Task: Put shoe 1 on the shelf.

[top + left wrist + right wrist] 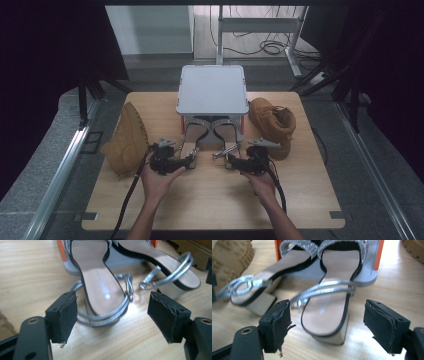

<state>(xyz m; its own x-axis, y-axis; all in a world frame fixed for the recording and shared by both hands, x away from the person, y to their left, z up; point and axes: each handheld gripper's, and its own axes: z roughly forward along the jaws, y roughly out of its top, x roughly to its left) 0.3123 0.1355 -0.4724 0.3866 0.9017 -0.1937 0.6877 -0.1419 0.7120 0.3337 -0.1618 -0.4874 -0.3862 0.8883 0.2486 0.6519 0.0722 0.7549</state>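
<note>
Wooden bench (210, 200) is carrying two silver sandals (192, 145) at frame centre, toes under a grey rack (212, 90). I am holding the left tool (189, 161) and right tool (227, 159) wide, gripping nothing, just behind the heels.

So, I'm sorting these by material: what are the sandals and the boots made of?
Sandals: smooth tan insole, leather-like; shiny silver straps, metallic-looking, probably synthetic. Boots: matte tan upper, suede or nubuck by its look; ridged sole looks like rubber.
</note>
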